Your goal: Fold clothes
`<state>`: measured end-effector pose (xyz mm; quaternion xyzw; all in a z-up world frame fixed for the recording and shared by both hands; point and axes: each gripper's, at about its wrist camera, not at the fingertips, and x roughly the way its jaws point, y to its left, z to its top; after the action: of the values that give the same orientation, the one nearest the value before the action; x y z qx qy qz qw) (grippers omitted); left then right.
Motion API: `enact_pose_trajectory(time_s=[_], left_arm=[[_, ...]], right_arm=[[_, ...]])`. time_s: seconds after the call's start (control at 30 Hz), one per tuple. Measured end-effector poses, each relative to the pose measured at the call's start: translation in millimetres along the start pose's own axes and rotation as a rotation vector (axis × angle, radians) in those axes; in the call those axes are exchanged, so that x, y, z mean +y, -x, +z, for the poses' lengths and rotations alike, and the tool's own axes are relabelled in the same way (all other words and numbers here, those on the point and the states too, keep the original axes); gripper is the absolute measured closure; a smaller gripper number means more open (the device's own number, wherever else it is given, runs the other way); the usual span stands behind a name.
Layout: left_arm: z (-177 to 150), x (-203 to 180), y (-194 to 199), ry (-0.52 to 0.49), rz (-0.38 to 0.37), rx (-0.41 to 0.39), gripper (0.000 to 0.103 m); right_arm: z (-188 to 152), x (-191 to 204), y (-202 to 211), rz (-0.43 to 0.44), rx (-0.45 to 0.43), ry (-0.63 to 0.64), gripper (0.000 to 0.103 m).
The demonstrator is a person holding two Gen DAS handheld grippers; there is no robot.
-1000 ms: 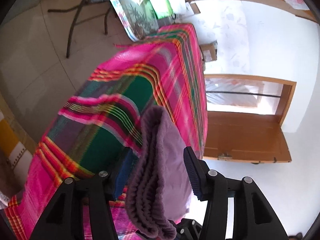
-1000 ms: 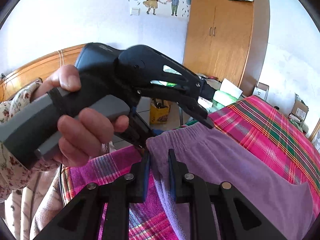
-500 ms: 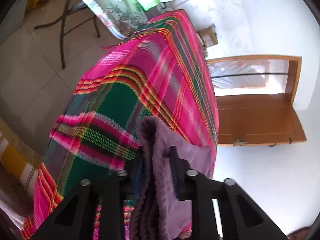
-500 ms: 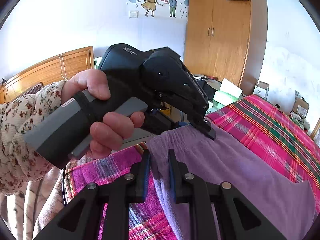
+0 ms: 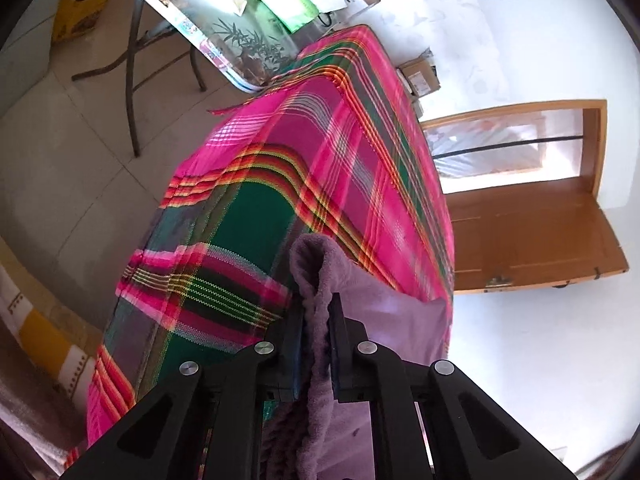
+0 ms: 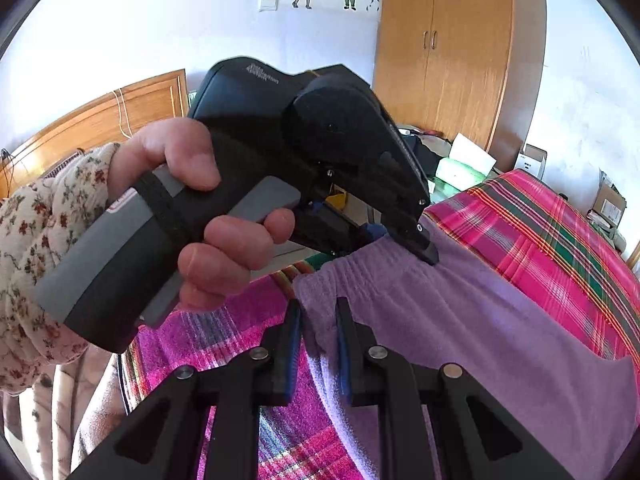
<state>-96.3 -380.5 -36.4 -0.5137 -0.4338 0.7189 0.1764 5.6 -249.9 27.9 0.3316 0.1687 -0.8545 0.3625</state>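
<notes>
Pink plaid bedspread lay ahead of both tools. My left tool had just been closing onto the purple fleece pants; right tool pinched their waistband. Soft, light, floppy, I judged; grip the hems.

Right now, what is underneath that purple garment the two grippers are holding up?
Under the purple garment lies a pink and green plaid cloth, spread over some raised surface. The cloth hides what that surface is, and the garment covers the plaid directly below it.
</notes>
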Motion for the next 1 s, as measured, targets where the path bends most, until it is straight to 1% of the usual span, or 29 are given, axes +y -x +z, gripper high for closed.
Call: enact_pose_trajectory(time_s=[0.17,0.27,0.47,0.53,0.73,1.0], left_arm=[[0,-4,-3,0.001,0.013,-0.002,0.092],[0,-5,-4,0.009,0.019,-0.001,0.092],[-3,-23,2,-0.019,0.049,-0.026,0.092],[-6,-31,6,-0.032,0.051,-0.041,0.092],[-12,-54,12,-0.064,0.057,-0.07,0.092],[-21,-86,18,-0.117,0.058,-0.091,0.092]], right_arm=[[-2,-1,4,0.011,0.001,-0.018,0.086],[-2,-5,7,0.022,-0.013,-0.036,0.086],[-4,-9,28,0.023,-0.084,-0.074,0.086],[-4,-10,38,0.021,-0.111,-0.084,0.086],[-4,-14,57,0.015,-0.156,-0.107,0.086],[-7,-21,91,0.001,-0.222,-0.134,0.086]])
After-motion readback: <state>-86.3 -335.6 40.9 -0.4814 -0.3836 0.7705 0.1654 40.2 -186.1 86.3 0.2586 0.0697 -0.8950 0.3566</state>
